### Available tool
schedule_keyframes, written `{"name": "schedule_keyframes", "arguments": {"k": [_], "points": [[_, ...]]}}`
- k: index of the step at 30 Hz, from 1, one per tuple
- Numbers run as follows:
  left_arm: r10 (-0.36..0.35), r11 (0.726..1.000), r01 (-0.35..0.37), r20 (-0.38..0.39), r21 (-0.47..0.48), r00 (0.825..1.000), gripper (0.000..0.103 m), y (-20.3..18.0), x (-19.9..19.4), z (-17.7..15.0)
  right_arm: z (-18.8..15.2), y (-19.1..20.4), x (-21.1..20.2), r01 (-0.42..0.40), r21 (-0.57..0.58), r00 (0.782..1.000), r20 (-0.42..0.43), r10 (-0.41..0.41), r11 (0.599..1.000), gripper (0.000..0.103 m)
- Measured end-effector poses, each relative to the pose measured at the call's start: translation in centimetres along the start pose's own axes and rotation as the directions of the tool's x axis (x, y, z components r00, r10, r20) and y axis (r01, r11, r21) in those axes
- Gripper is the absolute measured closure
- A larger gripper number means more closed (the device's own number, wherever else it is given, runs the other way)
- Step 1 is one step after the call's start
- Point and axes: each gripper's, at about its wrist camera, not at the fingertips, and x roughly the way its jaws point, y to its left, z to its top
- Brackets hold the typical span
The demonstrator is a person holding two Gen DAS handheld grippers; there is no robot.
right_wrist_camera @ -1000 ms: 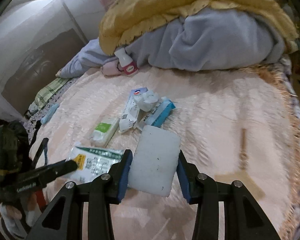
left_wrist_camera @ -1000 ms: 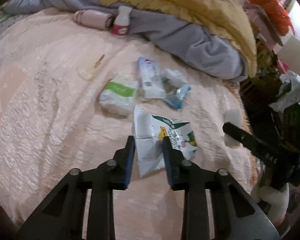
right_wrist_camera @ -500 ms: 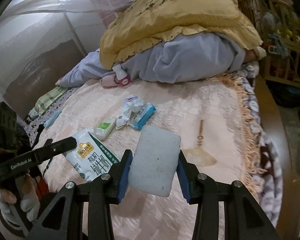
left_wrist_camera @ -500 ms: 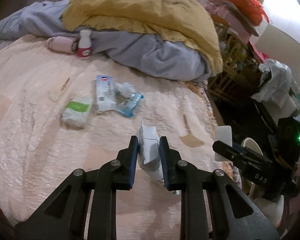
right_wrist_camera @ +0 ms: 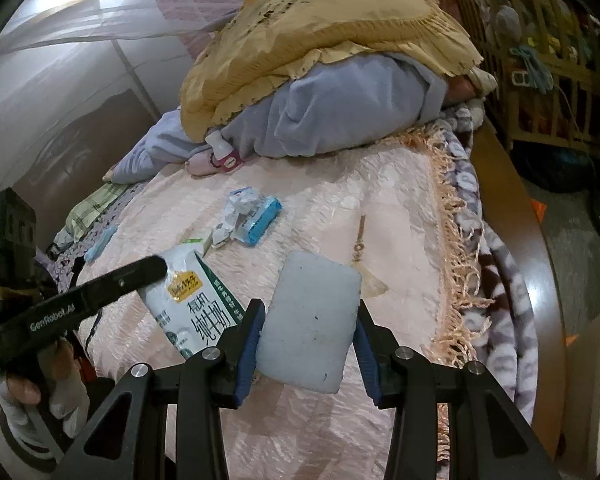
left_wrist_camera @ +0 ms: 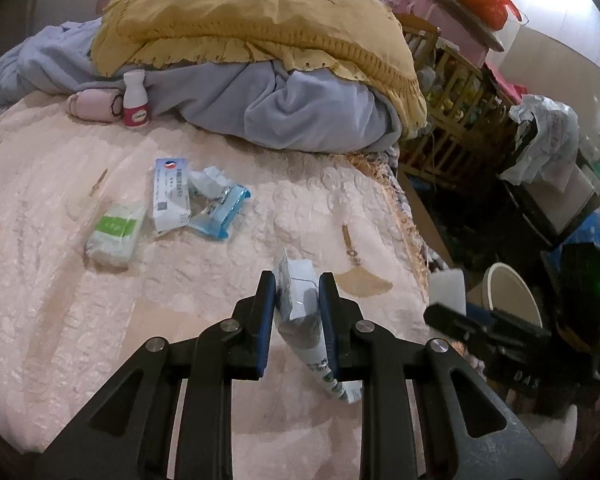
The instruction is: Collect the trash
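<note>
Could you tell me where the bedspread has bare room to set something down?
The pink bedspread is bare between the green-labelled pack and the near edge, and again between the blue wrapper and the fringed edge. It is crowded around the white-and-blue box and under the piled blankets.

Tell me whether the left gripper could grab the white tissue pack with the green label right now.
Probably not yet. The left gripper is shut on a white milk pouch, so its jaws are occupied. The white tissue pack with the green label lies uncovered on the pink bedspread, otherwise unobstructed.
</note>
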Motion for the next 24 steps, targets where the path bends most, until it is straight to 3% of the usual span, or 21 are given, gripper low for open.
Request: {"name": "schedule_keyframes", "arguments": {"k": [6,10,11,16,18,20,21,24], "points": [[-0.053,0.997,0.055,0.056,-0.047,0.997,0.080,-0.5,1.9,1.0,-0.1,-1.1,0.0,-0.004,0.019,1.000,0.003,0.004,1.000,0.061],[-0.045,0.997,0.048,0.070,-0.054,0.997,0.048,-0.8,4.2,1.5,-0.2,-2.0,0.1,-0.007,0.044,1.000,0.001,0.007,0.999,0.061],[-0.027,0.998,0.031,0.066,-0.061,0.997,0.047,-0.7,4.8,1.6,-0.2,-2.2,0.2,-0.009,0.051,1.000,0.001,0.009,0.999,0.061],[-0.070,0.988,0.052,-0.117,-0.148,0.991,0.047,0.7,9.6,0.8,-0.4,-3.3,0.4,-0.015,0.072,1.000,-0.005,0.015,0.997,0.061],[-0.057,0.989,0.036,-0.140,-0.145,0.988,0.048,0.9,10.2,0.0,-0.4,-3.7,0.4,-0.017,0.081,1.000,-0.007,0.018,0.997,0.061],[-0.061,0.988,0.040,-0.143,-0.148,0.988,0.066,1.0,10.2,-0.5,-0.5,-4.0,0.5,-0.019,0.088,1.000,-0.008,0.019,0.996,0.061],[-0.064,0.988,0.042,-0.147,-0.148,0.987,0.070,1.1,10.2,-0.6,-0.5,-4.4,0.7,-0.021,0.094,1.000,-0.009,0.022,0.995,0.061],[-0.070,0.989,0.051,-0.136,-0.140,0.988,0.074,1.0,9.5,-0.5,-0.6,-4.5,0.9,-0.024,0.099,1.000,-0.014,0.025,0.995,0.061]]}}
